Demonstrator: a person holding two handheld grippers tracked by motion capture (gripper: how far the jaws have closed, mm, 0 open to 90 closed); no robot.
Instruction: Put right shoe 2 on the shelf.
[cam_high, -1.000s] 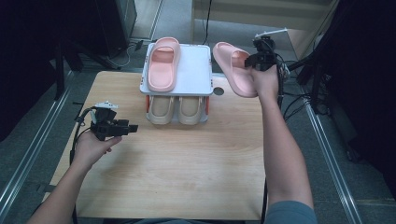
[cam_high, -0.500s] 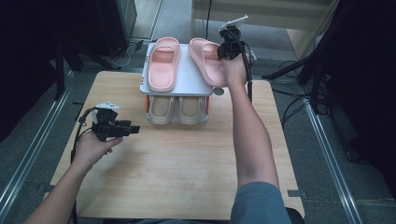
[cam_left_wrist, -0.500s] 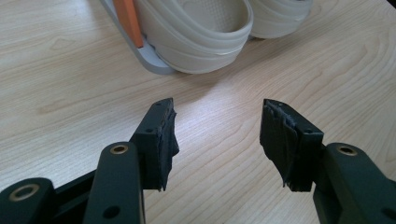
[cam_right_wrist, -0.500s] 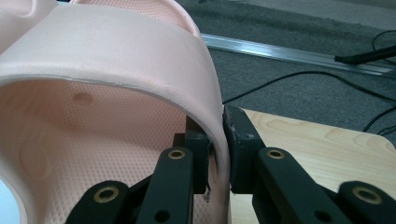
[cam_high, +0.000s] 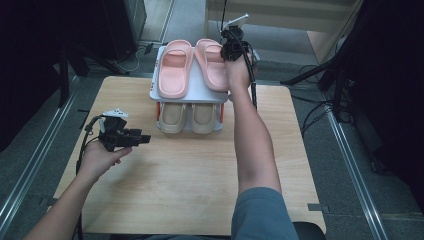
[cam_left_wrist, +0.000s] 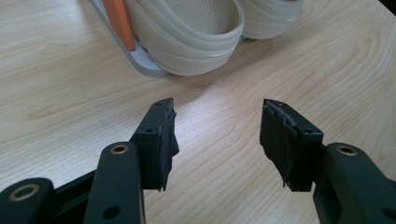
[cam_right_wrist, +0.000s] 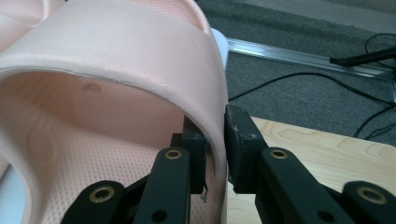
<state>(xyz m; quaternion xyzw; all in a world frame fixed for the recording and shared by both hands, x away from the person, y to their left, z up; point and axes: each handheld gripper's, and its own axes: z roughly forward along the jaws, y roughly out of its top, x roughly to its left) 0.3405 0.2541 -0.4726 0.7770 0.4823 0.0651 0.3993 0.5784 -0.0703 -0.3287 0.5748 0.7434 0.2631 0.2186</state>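
Our right gripper (cam_right_wrist: 215, 154) has its jaws narrow around the strap of the right pink slipper (cam_high: 212, 62), and they have just been opening. The slipper lies on the rack (cam_high: 197, 90) top, lengthwise away from us. Our left gripper (cam_left_wrist: 217, 140) gapes wide, empty.

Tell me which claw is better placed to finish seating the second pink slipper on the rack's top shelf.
Right. The right claw has its jaws around the strap of the right-hand pink slipper on the rack top, loosening. The left claw sits open, low over the table, empty, away from that shelf.
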